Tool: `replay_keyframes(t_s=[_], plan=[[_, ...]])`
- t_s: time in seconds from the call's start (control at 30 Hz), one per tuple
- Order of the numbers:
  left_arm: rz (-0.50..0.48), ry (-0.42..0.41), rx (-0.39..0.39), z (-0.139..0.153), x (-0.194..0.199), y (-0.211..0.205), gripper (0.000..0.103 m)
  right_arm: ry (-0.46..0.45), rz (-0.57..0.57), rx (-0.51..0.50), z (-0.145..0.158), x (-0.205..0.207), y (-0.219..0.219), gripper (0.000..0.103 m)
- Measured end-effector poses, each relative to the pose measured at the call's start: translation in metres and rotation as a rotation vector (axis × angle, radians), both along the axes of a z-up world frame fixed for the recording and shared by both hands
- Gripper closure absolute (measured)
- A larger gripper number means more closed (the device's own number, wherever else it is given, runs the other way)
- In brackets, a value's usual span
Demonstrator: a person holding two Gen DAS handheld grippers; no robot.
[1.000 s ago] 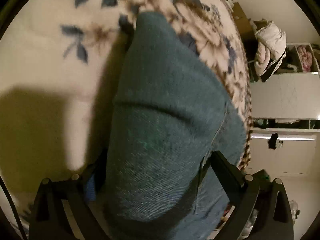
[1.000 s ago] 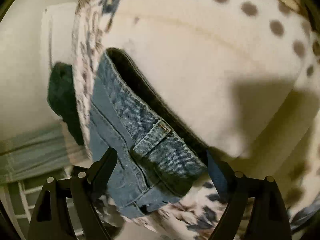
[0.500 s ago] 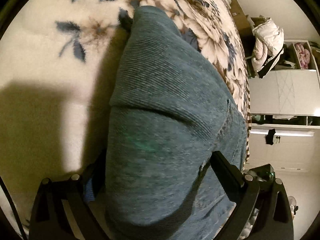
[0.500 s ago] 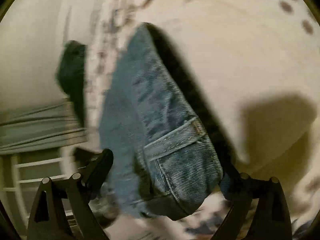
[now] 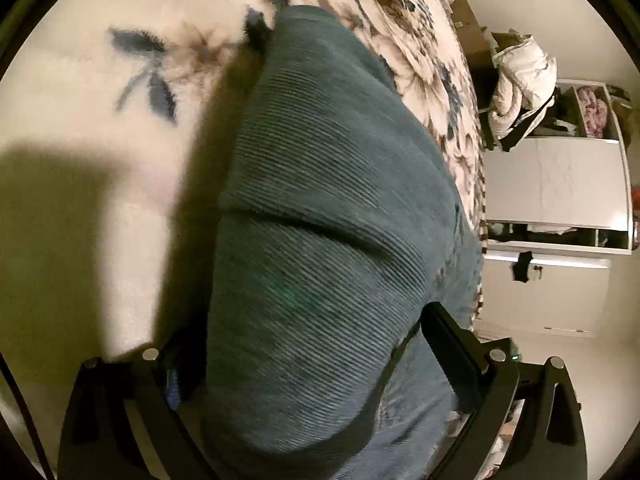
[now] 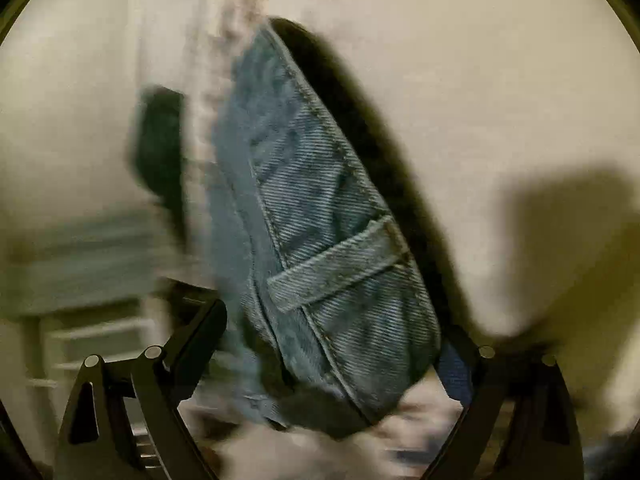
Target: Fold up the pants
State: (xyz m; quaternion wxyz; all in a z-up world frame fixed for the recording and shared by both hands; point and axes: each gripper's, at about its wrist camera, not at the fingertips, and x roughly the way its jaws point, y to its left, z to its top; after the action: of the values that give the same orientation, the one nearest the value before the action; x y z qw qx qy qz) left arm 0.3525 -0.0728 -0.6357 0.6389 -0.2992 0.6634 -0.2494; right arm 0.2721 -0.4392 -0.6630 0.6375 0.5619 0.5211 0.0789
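My left tongs point(image 5: 304, 364) clenched on pants point(image 5: 332, 200), right tongs point(image 6: 332, 344) clenched on waistband point(image 6: 340, 264); denim lifted above bed blanket point(image 5: 80, 160), held taut so fold lands square.

The light was dim and yellowish. My grippers threw hard dark shadows on the blanket point(image 5: 72, 128). My right view was smeared with motion blur, worst on the left; both views bent strongly at the edges.
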Motion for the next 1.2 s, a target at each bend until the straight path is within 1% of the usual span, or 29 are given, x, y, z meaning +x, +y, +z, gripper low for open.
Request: replay_keyframes(t_s=[0.03,0.13,0.17,0.2,0.23,0.27,0.3,0.33,0.37,0.4,0.5,0.53,0.6,0.63,0.67,0.7,0.73,0.77,0.8,0.83,0.87,0.97,1.07,1.17,1.2], plan=[[-0.006,-0.002,-0.003,0.000,0.000,0.000,0.003,0.001,0.019,-0.014,-0.003,-0.002,0.002,0.013],[-0.029,-0.003,0.003,0.001,-0.001,-0.001,0.003,0.006,0.006,0.021,-0.006,0.005,0.003,0.008],[-0.033,-0.002,0.006,0.000,0.000,-0.001,0.003,-0.003,0.006,0.035,-0.006,0.006,-0.003,0.008],[-0.036,0.002,0.005,0.000,0.000,-0.001,0.003,-0.029,0.012,0.043,0.000,0.013,0.001,0.008],[-0.037,0.005,0.001,0.000,0.001,-0.001,0.003,-0.074,0.016,0.062,0.007,0.017,0.002,0.008],[-0.036,0.009,-0.007,-0.001,0.002,0.001,0.003,-0.115,0.007,0.096,0.011,0.017,0.002,0.008],[-0.032,0.015,-0.019,-0.002,0.002,0.003,0.003,-0.141,0.000,0.107,0.013,0.015,-0.001,0.008],[-0.031,0.019,-0.031,-0.002,0.002,0.004,0.003,-0.111,0.018,0.041,0.011,0.014,-0.001,0.009],[-0.032,0.021,-0.039,-0.002,0.001,0.006,0.003,-0.037,0.063,-0.057,0.004,0.014,0.000,0.011],[-0.035,0.022,-0.048,-0.003,0.001,0.007,0.003,-0.011,0.089,-0.085,-0.003,0.014,0.003,0.012],[-0.049,0.016,-0.056,-0.005,0.000,0.008,0.003,-0.041,0.069,-0.070,-0.008,0.011,0.002,0.009],[-0.058,0.011,-0.053,-0.005,0.000,0.006,0.003,-0.044,0.050,-0.041,-0.009,0.011,0.001,0.007],[-0.082,-0.008,-0.045,-0.002,-0.001,0.002,0.003,-0.049,-0.004,0.015,-0.014,0.008,0.000,0.006],[-0.093,-0.019,-0.041,0.000,-0.002,0.000,0.003,-0.051,-0.009,0.014,-0.015,0.010,0.002,0.006],[-0.108,-0.035,-0.037,0.002,-0.003,-0.004,0.005,-0.051,0.016,-0.021,-0.014,0.015,0.005,0.006],[-0.114,-0.071,-0.038,0.008,-0.005,-0.006,0.018,-0.053,0.041,-0.058,-0.011,0.018,0.009,0.006],[-0.120,-0.089,-0.023,0.011,-0.006,-0.008,0.036,-0.052,0.064,-0.099,-0.008,0.020,0.014,0.007],[-0.123,-0.102,-0.011,0.013,-0.007,-0.009,0.044,-0.047,0.080,-0.152,-0.003,0.021,0.017,0.018],[-0.114,-0.126,-0.003,0.019,-0.010,-0.007,0.056,-0.033,0.081,-0.192,0.002,0.023,0.018,0.025],[-0.108,-0.136,-0.005,0.022,-0.011,-0.006,0.064,-0.028,0.078,-0.222,0.007,0.021,0.019,0.037],[-0.108,-0.146,-0.003,0.025,-0.013,-0.007,0.066,-0.031,0.076,-0.235,0.010,0.020,0.019,0.044],[-0.113,-0.196,0.015,0.044,-0.025,-0.012,0.073,-0.048,0.064,-0.288,0.029,0.015,0.021,0.053],[-0.103,-0.241,0.006,0.066,-0.034,-0.010,0.075,-0.066,0.050,-0.308,0.053,0.009,0.035,0.056],[-0.073,-0.264,-0.018,0.089,-0.039,-0.002,0.075,-0.096,0.043,-0.312,0.080,0.006,0.046,0.057],[-0.069,-0.275,-0.033,0.100,-0.041,0.002,0.075,-0.107,0.040,-0.310,0.100,0.006,0.057,0.057]])
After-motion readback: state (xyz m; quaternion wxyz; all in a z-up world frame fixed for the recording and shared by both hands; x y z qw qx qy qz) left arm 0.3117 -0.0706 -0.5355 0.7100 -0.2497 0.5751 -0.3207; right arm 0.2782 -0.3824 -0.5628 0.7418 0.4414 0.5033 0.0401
